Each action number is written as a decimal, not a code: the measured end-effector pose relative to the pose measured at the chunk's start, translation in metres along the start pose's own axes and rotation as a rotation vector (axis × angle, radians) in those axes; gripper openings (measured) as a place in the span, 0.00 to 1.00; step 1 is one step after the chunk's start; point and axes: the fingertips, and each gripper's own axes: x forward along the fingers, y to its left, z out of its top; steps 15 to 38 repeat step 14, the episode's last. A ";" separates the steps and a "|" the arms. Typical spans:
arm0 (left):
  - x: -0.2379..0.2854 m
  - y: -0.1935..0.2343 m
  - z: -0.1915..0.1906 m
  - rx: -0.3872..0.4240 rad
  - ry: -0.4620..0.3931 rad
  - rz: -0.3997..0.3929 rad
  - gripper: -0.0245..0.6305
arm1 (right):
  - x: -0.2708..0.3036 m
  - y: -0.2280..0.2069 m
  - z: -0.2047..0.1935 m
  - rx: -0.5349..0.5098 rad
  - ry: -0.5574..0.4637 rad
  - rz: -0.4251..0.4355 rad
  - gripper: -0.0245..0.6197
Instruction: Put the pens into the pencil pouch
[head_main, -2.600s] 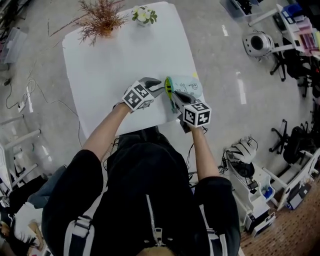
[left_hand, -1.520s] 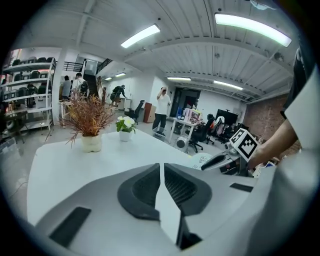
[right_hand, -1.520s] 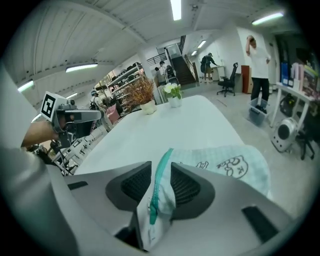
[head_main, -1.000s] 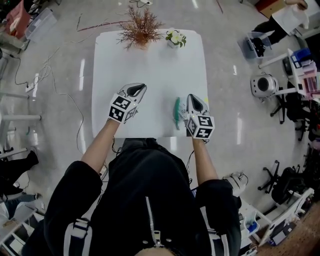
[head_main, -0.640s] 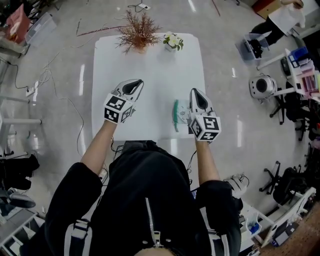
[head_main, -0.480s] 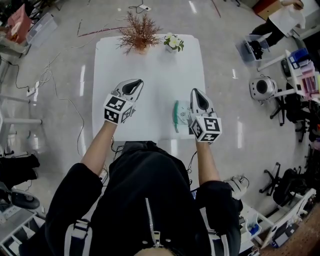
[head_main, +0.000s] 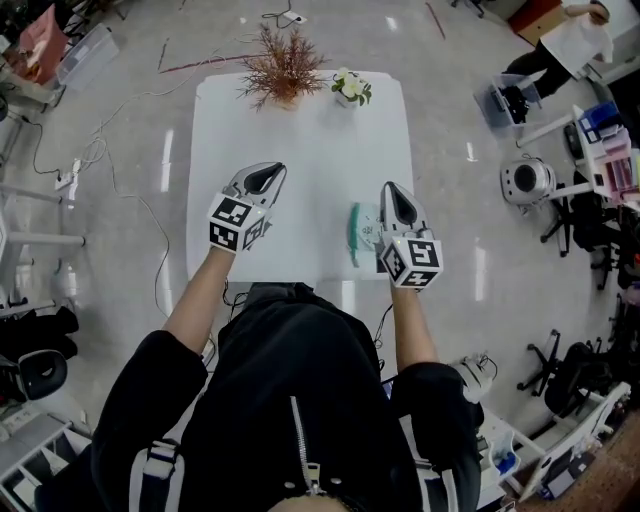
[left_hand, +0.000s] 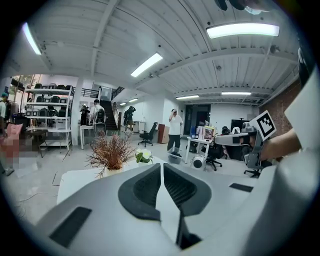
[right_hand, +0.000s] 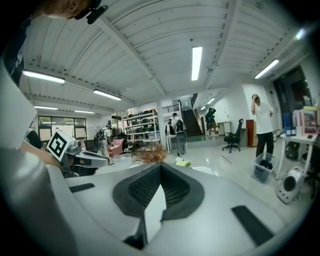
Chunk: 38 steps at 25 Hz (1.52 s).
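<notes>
Two handheld grippers hover over a white table, one in each of the person's hands, and both are empty. The left gripper is over the table's left half; in the left gripper view its dark ribbed pads are pressed together with nothing between them. The right gripper is near the table's right edge, and in the right gripper view its pads are likewise closed on each other and hold nothing. The pencil pouch, pale with a teal-green edge, lies flat on the table near the front right corner, just to the left of the right gripper in the head view and partly covered by it; whether the gripper touches it cannot be told, nor whether pens are inside. At the far end of the table stand a pot of dried reddish-brown twigs and, just beside it, a small pot of white flowers. Both gripper views look out almost level across the table toward these two pots and the room beyond.
</notes>
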 end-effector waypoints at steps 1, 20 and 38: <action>0.000 0.000 0.000 -0.001 0.001 0.000 0.09 | 0.000 0.001 -0.001 0.002 0.000 0.002 0.05; -0.010 0.004 -0.010 -0.020 0.019 0.008 0.09 | 0.001 0.011 -0.002 0.012 -0.002 0.018 0.05; -0.010 0.004 -0.010 -0.020 0.019 0.008 0.09 | 0.001 0.011 -0.002 0.012 -0.002 0.018 0.05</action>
